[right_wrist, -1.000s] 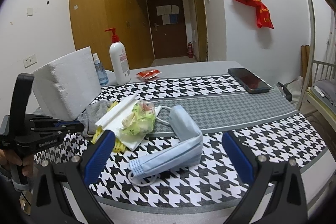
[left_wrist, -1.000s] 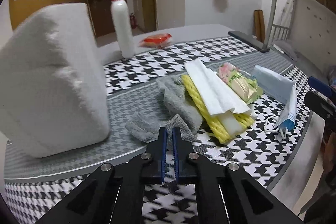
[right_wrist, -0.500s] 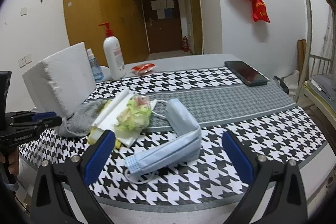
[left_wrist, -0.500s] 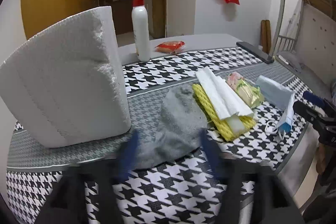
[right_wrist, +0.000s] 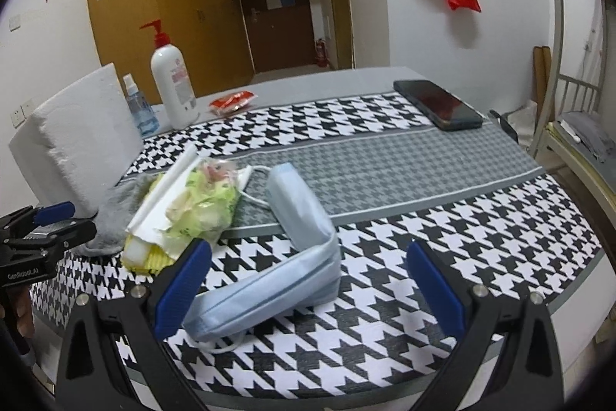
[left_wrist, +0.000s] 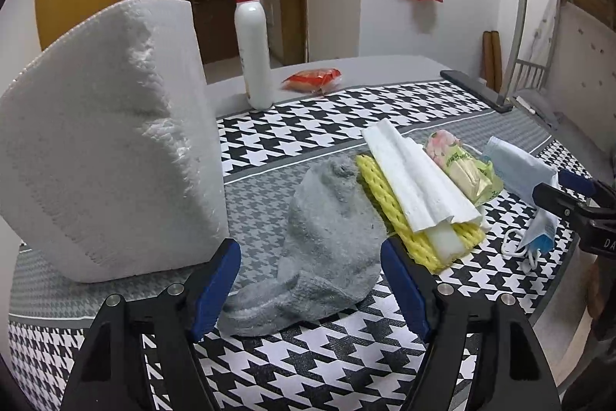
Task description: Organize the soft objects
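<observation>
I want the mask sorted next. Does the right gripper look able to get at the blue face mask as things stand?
Probably yes: the right gripper is open, and the blue face mask lies right before it, with nothing on top or in between.

1. Your left gripper point(left_wrist: 310, 280) sits at the near table edge, jaws spread either side of the sock point(left_wrist: 327, 249), which lies on the tablecloth point(left_wrist: 327, 364).
2. Foam block point(left_wrist: 107, 141) stands just left of the sock.
3. Right of the sock: mesh sleeve point(left_wrist: 400, 214), touching it, with folded paper point(left_wrist: 415, 180) on top.
4. Snack packet point(left_wrist: 462, 172) lies right of the paper.
5. Face mask point(right_wrist: 292, 257) is furthest right, near your right gripper point(right_wrist: 308, 284).
6. Behind the block: pump bottle point(right_wrist: 173, 87) and spray bottle point(right_wrist: 140, 110), side by side.
7. Phone point(right_wrist: 439, 104) lies at the far right of the table.
</observation>
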A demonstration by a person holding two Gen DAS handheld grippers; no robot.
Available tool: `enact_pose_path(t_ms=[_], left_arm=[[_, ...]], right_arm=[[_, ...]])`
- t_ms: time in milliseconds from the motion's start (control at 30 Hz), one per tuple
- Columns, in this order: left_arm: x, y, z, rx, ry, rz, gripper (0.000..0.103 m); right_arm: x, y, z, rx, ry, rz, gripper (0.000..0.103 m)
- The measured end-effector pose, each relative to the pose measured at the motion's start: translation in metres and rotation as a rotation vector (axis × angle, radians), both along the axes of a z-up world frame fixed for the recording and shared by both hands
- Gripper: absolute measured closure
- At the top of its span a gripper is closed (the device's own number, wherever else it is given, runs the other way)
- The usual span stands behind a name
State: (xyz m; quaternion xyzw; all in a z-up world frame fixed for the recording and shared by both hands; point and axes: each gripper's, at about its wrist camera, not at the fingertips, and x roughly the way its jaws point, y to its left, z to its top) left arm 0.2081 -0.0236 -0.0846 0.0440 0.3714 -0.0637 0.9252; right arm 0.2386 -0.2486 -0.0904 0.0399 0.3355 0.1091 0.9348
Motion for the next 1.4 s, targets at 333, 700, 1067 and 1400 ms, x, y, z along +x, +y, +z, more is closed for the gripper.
enact_pose_path(t_ms=[333,700,1067,1400], left_arm=[[0.006,0.002,-0.006,-0.028,0.012,-0.012,0.027],[0.005,0.003,-0.006,-0.027,0.009,-0.016,0.027],[0.012,-0.002,-0.013,-0.008,0.06,-0.018,0.04],[0.015,-0.011,-0.016,0.016,0.086,-0.056,0.093]], right_arm=[[0.015,0.004,-0.014,-0.019,0.113,-0.002,0.039],[0.003,-0.001,-0.005,-0.02,0.049,-0.028,0.079],[-0.019,-0.014,0.016,0.01,-0.018,-0.044,0.079],[-0.032,-0.031,0.028,0.044,-0.059,-0.082,0.079]])
